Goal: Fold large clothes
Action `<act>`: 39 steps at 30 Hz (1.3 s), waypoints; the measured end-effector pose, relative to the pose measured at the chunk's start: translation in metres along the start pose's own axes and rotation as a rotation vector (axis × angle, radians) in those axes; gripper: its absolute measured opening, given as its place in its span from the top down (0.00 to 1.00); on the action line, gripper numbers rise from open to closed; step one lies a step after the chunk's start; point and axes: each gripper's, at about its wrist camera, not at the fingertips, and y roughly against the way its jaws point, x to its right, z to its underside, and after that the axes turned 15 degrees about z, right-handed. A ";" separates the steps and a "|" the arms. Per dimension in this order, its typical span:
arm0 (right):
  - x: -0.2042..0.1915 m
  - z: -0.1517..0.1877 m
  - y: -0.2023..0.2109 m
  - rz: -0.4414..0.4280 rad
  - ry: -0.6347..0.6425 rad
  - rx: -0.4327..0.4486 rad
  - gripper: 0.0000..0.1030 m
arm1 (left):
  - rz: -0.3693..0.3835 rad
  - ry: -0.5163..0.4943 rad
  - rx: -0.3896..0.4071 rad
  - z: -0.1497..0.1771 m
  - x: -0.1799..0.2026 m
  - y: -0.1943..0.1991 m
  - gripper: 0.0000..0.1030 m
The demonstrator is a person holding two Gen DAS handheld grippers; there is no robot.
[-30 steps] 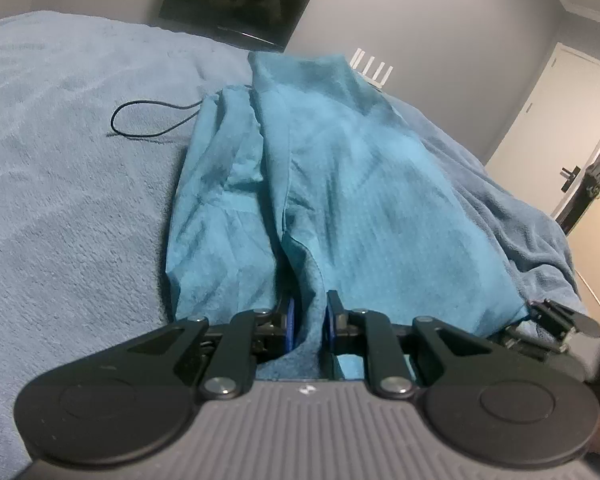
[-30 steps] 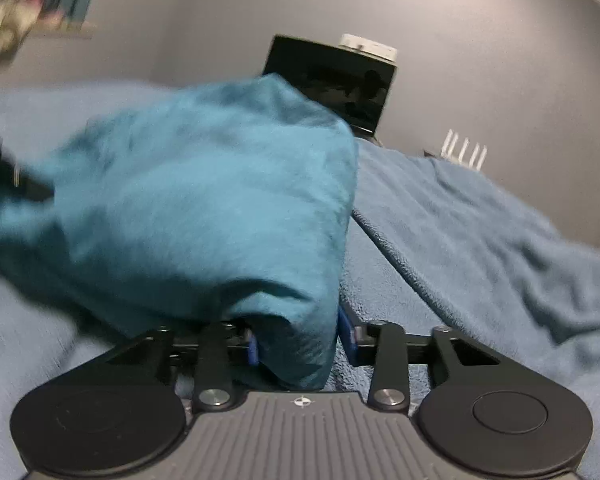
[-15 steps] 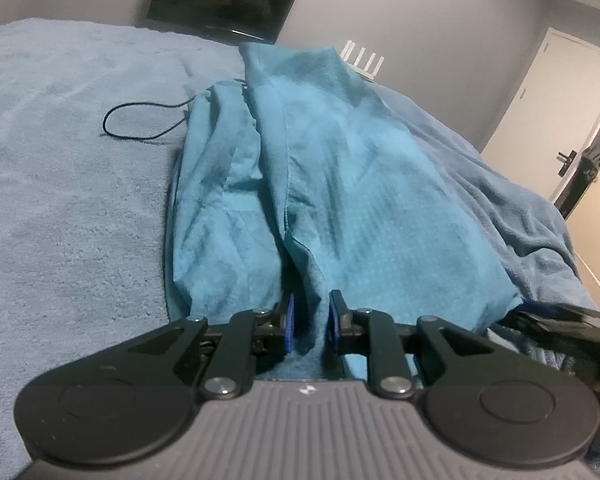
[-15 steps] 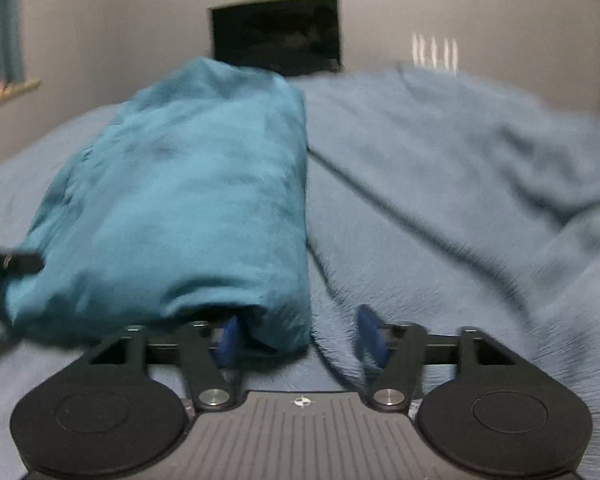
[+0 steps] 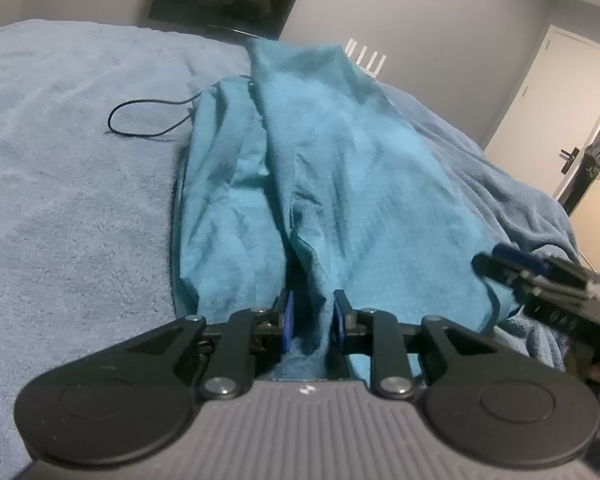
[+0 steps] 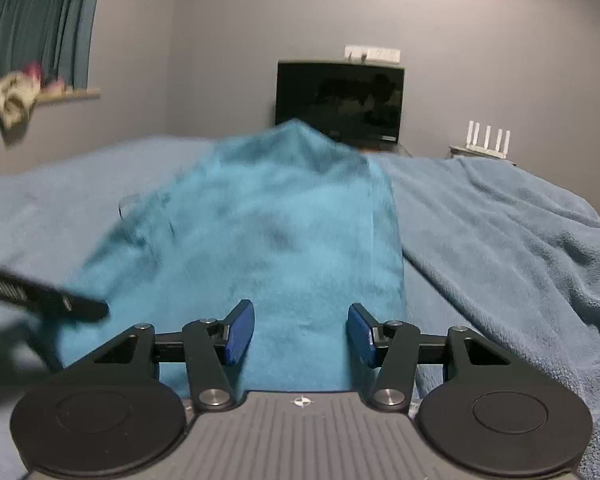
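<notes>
A teal garment (image 5: 340, 184) lies folded lengthwise on the bed, running away from me; it also shows in the right wrist view (image 6: 284, 240). My left gripper (image 5: 312, 320) has its blue pads a little apart with a fold of the garment's near edge between them. My right gripper (image 6: 301, 332) is open and empty just above the garment's near end. The right gripper shows at the right edge of the left wrist view (image 5: 540, 276). The left gripper shows blurred in the right wrist view (image 6: 44, 300).
A grey-blue blanket (image 5: 60, 184) covers the bed, bunched into folds on the right (image 6: 520, 248). A thin black cable (image 5: 140, 120) loops on the blanket left of the garment. A dark TV (image 6: 340, 100), a white router (image 6: 488, 140) and a door (image 5: 560, 92) stand beyond.
My right gripper opened, let go of the garment and swung to face along it. My left gripper's pads spread slightly, cloth still between them.
</notes>
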 end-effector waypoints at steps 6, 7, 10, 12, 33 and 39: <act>0.023 0.007 -0.013 0.019 -0.070 -0.100 0.48 | -0.045 -0.023 0.045 0.011 0.004 0.007 0.75; 0.025 0.006 -0.007 0.011 -0.084 -0.096 0.46 | -0.069 -0.048 0.065 0.014 0.010 0.012 0.68; 0.036 0.006 0.016 -0.021 -0.110 -0.106 0.35 | -0.159 -0.110 0.107 0.023 0.033 0.033 0.44; 0.042 0.011 0.035 -0.019 -0.090 -0.118 0.27 | -0.206 -0.128 0.135 0.028 0.049 0.048 0.21; 0.023 0.069 0.050 0.043 -0.110 -0.206 0.00 | -0.448 -0.227 -0.047 0.097 0.093 -0.004 0.00; 0.016 0.077 0.035 0.083 -0.081 -0.233 0.00 | -0.425 -0.213 -0.029 0.099 0.086 -0.002 0.00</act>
